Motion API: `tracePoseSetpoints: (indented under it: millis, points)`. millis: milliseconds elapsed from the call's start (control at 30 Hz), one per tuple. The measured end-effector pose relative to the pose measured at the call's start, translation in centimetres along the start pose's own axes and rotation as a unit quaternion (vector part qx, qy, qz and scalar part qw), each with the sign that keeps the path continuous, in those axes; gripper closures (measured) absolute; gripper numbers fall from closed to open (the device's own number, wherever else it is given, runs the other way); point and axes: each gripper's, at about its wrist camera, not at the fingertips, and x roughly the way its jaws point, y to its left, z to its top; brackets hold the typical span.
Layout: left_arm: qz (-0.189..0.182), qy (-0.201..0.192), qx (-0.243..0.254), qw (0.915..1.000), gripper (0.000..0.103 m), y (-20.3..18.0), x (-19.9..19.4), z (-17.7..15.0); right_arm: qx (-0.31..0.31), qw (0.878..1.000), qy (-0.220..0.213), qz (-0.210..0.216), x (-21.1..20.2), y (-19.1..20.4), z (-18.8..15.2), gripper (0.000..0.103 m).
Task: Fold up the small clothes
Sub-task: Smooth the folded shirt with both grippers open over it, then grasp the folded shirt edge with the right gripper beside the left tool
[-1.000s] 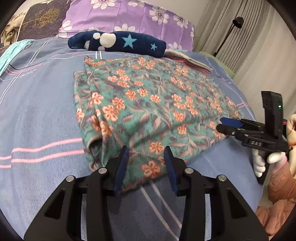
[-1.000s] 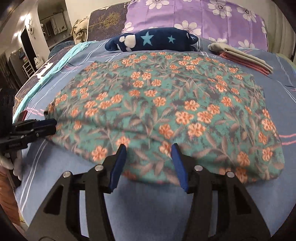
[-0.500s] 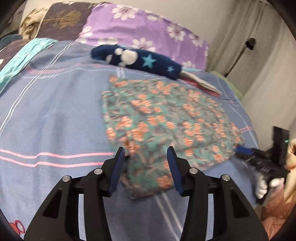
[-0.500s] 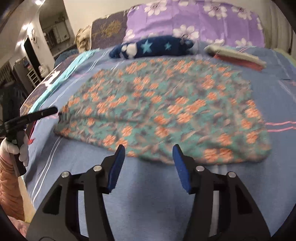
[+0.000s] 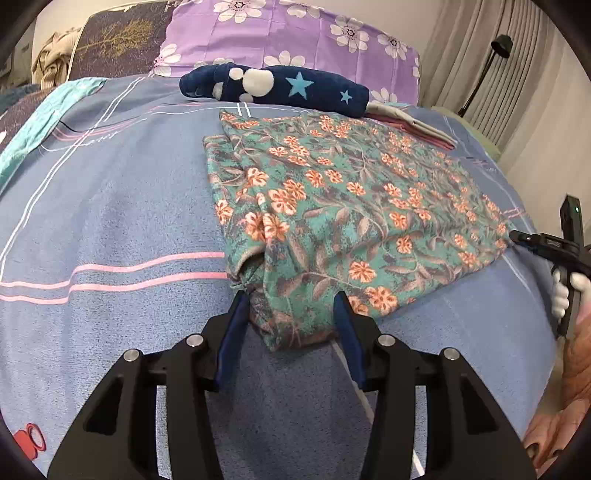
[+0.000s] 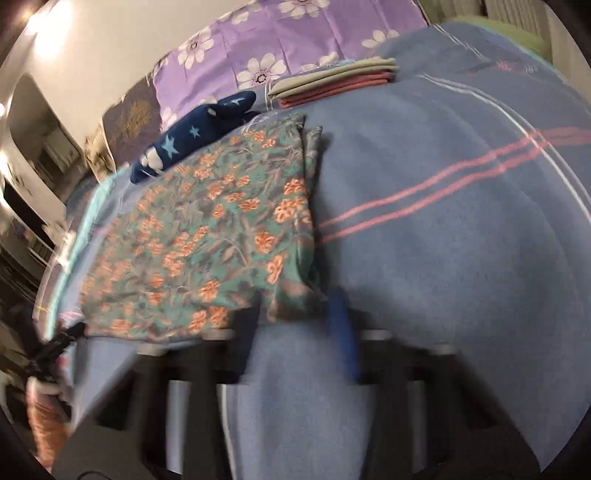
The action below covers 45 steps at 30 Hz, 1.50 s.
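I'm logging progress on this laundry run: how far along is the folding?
Done: a folded grey-and-pink stack lies by the pillows, and the floral garment lies flat, doubled along one edge. In hand: the left gripper stands open around its near corner; on the right gripper the jaws have just been closing at another corner, grip blurred. Left: the next fold, perhaps also the navy starred piece.

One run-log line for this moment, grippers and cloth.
teal orange-flowered cloth garment: flat on blue bedspread; left gripper: open, straddling near corner; right gripper: jaws just closing on other corner
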Motion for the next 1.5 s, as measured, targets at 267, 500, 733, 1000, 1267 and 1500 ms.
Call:
tracePoseSetpoints:
  millis: [267, 500, 733, 1000, 1267, 1500]
  points:
    - [-0.005, -0.006, -0.004, 1.0000, 0.054, 0.3, -0.2, -0.3, 0.016, 0.996, -0.043, -0.072, -1.9, -1.7, -0.2, 0.099]
    - [-0.042, -0.021, -0.043, 0.9980, 0.054, 1.5, -1.4, -0.7, -0.114, 0.992, -0.049, 0.004, -2.4, 7.3, -0.5, 0.081]
    - [-0.052, -0.041, -0.093, 0.9935, 0.054, 3.8, -2.7, -1.3, -0.352, 0.929, 0.011, 0.115, -0.1, 22.9, -6.5, 0.067]
    - [-0.095, -0.051, -0.122, 0.9866, 0.047, 6.0, -2.3, -2.0, -0.499, 0.857, 0.019, 0.124, 2.1, 32.9, -11.9, 0.059]
    - [-0.176, -0.074, -0.189, 0.9631, 0.047, 8.5, -2.1, -3.0, -0.546, 0.836, -0.004, 0.057, 5.7, 38.0, -12.7, 0.047]
    - [-0.220, -0.081, -0.217, 0.9478, 0.047, 9.6, -1.8, -3.3, -0.543, 0.838, -0.036, 0.038, 7.4, 39.9, -12.2, 0.046]
